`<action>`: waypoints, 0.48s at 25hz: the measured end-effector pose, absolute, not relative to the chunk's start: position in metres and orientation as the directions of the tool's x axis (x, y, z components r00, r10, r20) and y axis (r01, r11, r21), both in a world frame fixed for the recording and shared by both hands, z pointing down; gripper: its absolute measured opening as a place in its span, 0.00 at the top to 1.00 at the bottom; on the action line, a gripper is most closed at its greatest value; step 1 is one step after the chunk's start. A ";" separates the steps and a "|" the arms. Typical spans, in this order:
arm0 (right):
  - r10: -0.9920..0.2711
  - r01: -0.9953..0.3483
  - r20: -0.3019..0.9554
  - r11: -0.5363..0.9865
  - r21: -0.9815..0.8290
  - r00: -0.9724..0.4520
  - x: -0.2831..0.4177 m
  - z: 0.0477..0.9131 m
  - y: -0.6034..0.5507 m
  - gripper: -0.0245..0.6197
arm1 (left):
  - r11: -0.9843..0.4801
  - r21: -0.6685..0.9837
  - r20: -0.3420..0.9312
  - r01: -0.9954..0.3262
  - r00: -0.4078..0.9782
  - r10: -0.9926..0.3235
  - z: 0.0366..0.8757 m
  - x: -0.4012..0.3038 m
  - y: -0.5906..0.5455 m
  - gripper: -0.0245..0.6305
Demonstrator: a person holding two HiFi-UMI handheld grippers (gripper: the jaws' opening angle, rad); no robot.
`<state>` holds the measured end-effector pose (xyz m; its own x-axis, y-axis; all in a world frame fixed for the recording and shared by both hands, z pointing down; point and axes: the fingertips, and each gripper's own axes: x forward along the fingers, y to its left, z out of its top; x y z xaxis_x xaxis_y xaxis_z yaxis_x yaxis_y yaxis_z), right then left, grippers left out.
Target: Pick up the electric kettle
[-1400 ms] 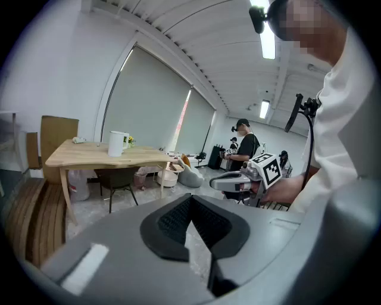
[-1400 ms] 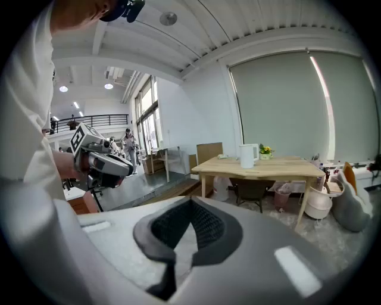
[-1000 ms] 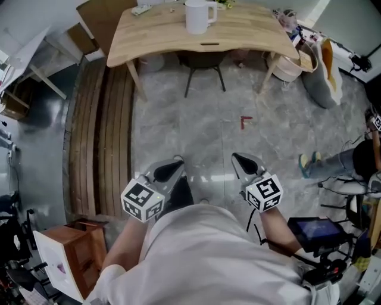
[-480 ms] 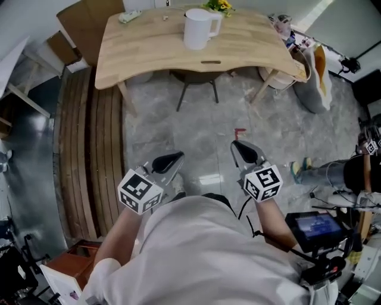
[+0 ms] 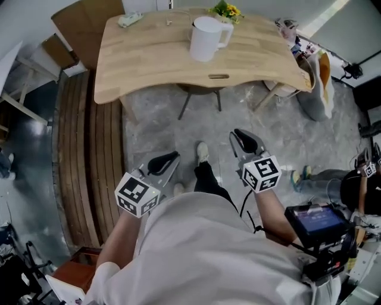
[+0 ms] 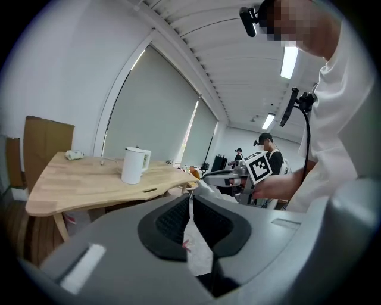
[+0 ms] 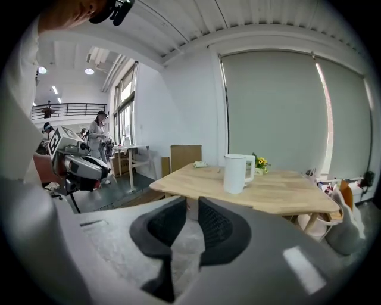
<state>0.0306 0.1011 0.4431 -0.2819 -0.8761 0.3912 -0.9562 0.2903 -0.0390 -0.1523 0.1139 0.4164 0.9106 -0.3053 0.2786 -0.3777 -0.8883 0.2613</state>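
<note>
The white electric kettle [image 5: 208, 39] stands upright on the far middle of a light wooden table [image 5: 149, 59], its handle to the right. It also shows far ahead as the kettle [image 6: 134, 165] in the left gripper view and the kettle [image 7: 236, 173] in the right gripper view. Both grippers hang over the floor well short of the table. My left gripper [image 5: 169, 158] has its pads nearly together with nothing between them [image 6: 190, 196]. My right gripper [image 5: 241, 136] is opening, with a narrow empty gap between its pads [image 7: 192, 205].
A dark chair [image 5: 199, 92] is tucked under the table's near edge. Wooden slats [image 5: 89, 137] run along the floor at left, with cardboard [image 5: 83, 18] behind them. Bags [image 5: 315, 71] lean at the table's right end. Yellow flowers [image 5: 225, 10] sit behind the kettle. My shoe [image 5: 202, 152] is stepping forward.
The table and kettle have drawn closer in the head view as I walk forward. Both grippers have travelled with me toward the table, and a foot now shows between them.
</note>
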 end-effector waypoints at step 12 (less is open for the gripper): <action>-0.871 -0.953 0.398 0.300 -0.034 -0.288 0.133 0.471 -0.107 0.84 | -0.828 0.235 0.337 -0.509 0.842 -0.422 0.411 -0.086 -0.048 0.90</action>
